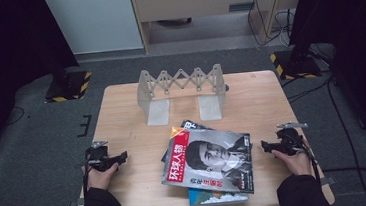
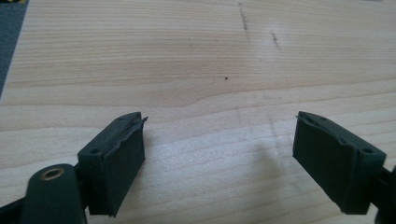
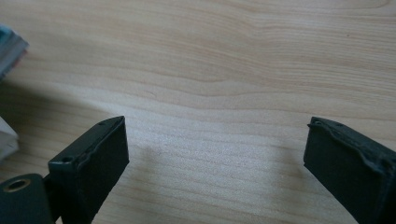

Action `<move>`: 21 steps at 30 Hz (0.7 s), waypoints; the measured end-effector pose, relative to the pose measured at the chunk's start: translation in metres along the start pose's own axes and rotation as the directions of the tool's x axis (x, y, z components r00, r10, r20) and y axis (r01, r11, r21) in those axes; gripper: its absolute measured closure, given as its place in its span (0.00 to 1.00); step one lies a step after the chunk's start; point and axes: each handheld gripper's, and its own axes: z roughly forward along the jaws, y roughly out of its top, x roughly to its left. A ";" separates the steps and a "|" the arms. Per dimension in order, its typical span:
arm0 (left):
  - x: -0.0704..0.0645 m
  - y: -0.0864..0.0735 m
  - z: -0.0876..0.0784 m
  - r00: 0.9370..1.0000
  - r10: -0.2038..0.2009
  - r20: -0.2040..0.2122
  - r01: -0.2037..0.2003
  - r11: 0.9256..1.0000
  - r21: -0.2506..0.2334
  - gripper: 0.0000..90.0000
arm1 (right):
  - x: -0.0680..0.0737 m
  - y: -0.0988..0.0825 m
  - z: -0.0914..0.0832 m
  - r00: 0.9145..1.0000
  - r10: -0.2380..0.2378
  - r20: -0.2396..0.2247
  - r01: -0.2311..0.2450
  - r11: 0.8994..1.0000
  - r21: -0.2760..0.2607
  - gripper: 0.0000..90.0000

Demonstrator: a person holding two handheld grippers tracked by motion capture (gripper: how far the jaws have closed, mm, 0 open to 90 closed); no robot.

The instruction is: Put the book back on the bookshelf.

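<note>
On the wooden table (image 1: 121,113), magazines (image 1: 211,163) lie stacked before an expanding rack (image 1: 182,85). Both the left gripper (image 1: 123,156) and right gripper (image 1: 264,146) flank the magazines, jaws wide and empty; nothing is lifted yet, so next probably comes gripping the top one's edge

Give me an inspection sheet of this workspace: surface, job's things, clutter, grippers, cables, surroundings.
Surface: wooden table, faint marks.
Job's things: magazine stack near the front edge, top cover askew; grey expandable rack standing behind, empty.
Clutter: nothing seen.
Grippers: left gripper and right gripper open over bare wood, either side of the stack.
Cables: several on the floor at right.
Surroundings: grey carpet, two striped stand bases.
</note>
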 end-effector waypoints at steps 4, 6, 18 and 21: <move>-0.006 0.004 -0.007 1.000 -0.007 0.029 0.007 1.000 -0.027 0.21 | 0.002 0.003 -0.008 1.000 0.009 -0.017 -0.009 1.000 -0.020 0.07; -0.009 0.005 -0.011 0.999 -0.003 0.038 0.005 0.999 -0.046 0.22 | 0.004 0.005 -0.011 0.999 0.017 -0.033 -0.018 0.999 -0.028 0.08; -0.025 0.008 -0.029 0.996 0.033 0.085 -0.025 0.995 -0.094 0.27 | 0.014 0.013 -0.024 0.996 0.014 -0.090 -0.020 0.997 -0.072 0.08; -0.029 0.008 -0.032 0.995 0.043 0.091 -0.033 0.993 -0.112 0.28 | 0.015 0.014 -0.026 0.995 0.014 -0.096 -0.021 0.996 -0.081 0.08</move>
